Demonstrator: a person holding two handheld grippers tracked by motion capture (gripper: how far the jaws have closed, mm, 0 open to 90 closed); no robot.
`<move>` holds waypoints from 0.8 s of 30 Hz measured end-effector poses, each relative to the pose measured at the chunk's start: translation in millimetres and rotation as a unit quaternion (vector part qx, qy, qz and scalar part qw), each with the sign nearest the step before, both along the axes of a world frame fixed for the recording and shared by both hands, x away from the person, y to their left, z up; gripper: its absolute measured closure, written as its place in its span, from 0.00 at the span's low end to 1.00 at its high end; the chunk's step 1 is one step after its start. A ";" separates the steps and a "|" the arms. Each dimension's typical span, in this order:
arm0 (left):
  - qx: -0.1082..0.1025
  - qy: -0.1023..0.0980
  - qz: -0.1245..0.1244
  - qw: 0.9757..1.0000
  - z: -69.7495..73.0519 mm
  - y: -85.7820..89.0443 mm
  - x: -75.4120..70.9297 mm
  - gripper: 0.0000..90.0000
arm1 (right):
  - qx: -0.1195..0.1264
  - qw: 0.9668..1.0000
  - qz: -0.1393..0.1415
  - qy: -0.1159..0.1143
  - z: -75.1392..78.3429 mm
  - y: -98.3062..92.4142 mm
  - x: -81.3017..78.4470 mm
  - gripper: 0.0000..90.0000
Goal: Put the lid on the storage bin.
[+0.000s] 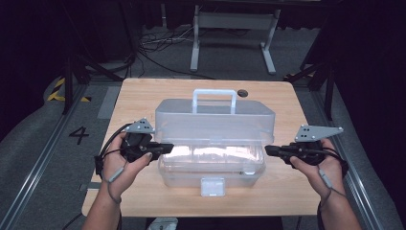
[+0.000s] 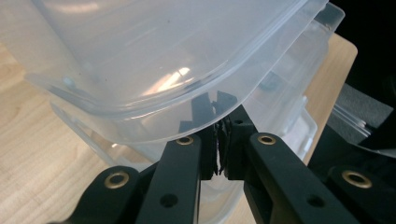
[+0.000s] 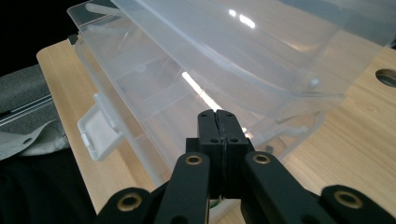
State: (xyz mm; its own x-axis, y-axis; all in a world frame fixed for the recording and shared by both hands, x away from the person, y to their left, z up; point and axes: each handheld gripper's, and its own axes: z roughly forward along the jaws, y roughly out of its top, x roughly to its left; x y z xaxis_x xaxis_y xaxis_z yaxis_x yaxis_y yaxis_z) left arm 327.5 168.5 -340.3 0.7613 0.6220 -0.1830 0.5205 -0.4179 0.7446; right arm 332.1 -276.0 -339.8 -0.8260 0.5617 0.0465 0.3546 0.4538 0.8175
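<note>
One legible marking: the numeral "4", dark on the grey floor mat to the left of the table in the high view. Beyond it on the floor, a yellow-and-black striped hazard marking carries no characters. The clear plastic box appears unlabelled, though glare may hide small embossing

We see a bare wooden tabletop with a round hole near its far edge, and beyond it a grey metal stand among floor cables.
</note>
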 end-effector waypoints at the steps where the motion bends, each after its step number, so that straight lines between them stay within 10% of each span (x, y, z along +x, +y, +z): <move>1: 0.001 0.002 0.000 1.000 -0.2 0.0 -0.3 0.96 | -0.001 1.000 0.000 0.004 -1.5 -0.2 1.0 1.00; 24: 0.045 0.030 -0.007 0.999 -6.9 1.3 -6.1 0.92 | -0.029 0.999 0.005 0.030 -7.7 -3.7 0.6 1.00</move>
